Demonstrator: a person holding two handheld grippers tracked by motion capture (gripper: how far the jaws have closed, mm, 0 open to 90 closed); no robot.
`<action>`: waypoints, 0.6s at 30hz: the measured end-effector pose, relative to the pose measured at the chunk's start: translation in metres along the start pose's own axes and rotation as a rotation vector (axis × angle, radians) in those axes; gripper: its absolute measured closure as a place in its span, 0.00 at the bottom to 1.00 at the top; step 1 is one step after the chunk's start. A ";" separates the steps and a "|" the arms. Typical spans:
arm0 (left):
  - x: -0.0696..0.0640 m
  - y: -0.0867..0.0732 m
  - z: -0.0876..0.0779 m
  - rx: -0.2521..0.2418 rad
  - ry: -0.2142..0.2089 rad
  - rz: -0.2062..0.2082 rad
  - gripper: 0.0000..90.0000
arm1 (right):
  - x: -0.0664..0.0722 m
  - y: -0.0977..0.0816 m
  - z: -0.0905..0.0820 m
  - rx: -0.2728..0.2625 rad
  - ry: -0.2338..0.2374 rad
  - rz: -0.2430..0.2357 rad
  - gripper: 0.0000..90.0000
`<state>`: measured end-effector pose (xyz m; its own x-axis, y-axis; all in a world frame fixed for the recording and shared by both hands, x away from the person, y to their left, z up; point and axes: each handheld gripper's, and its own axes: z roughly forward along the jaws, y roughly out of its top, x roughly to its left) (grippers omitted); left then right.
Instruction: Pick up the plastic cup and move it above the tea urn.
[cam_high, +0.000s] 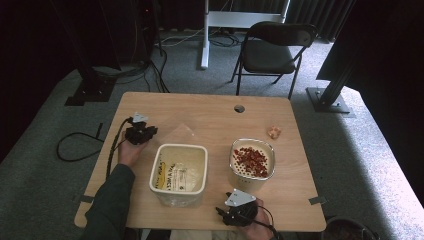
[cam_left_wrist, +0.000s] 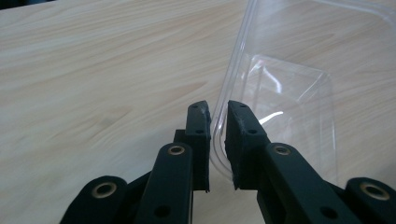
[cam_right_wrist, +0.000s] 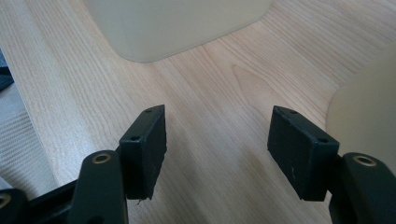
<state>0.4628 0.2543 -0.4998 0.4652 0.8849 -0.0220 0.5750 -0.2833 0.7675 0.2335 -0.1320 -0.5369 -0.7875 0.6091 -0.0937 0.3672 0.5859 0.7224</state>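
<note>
A clear plastic lid (cam_high: 181, 133) (cam_left_wrist: 289, 88) lies flat on the wooden table (cam_high: 210, 112), behind a white tub. My left gripper (cam_high: 142, 133) (cam_left_wrist: 218, 109) is at the lid's left edge, its jaws nearly together with the raised rim pinched between the pads. The right gripper (cam_high: 236, 207) (cam_right_wrist: 218, 116) rests near the table's front edge, held by a hand. Its jaws stand apart with only bare wood between them. The white square tub (cam_high: 180, 147) (cam_right_wrist: 177, 23) holds a printed bag or label. To its right is a cream container (cam_high: 252, 141) (cam_right_wrist: 369, 107) of small red pieces (cam_high: 251, 160).
A small orange-pink object (cam_high: 273, 132) lies at the right rear of the table, and a cable hole (cam_high: 239, 108) sits near the back edge. A black folding chair (cam_high: 272, 47) stands beyond the table. Cables (cam_high: 80, 145) trail on the carpet at left.
</note>
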 end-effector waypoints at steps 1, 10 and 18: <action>0.005 -0.005 -0.006 -0.005 0.005 -0.012 0.90 | 0.000 0.000 0.000 0.000 -0.002 -0.001 0.41; 0.027 -0.047 -0.050 -0.037 0.043 -0.054 0.90 | -0.005 -0.007 -0.008 0.015 -0.018 0.008 0.42; 0.025 -0.053 -0.054 -0.028 0.046 -0.035 0.79 | -0.016 -0.023 -0.033 0.015 -0.078 0.054 0.42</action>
<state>0.4075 0.3115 -0.5068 0.4130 0.9105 -0.0199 0.5710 -0.2418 0.7845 0.2218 -0.1728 -0.5293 -0.7254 0.6798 -0.1083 0.4159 0.5582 0.7179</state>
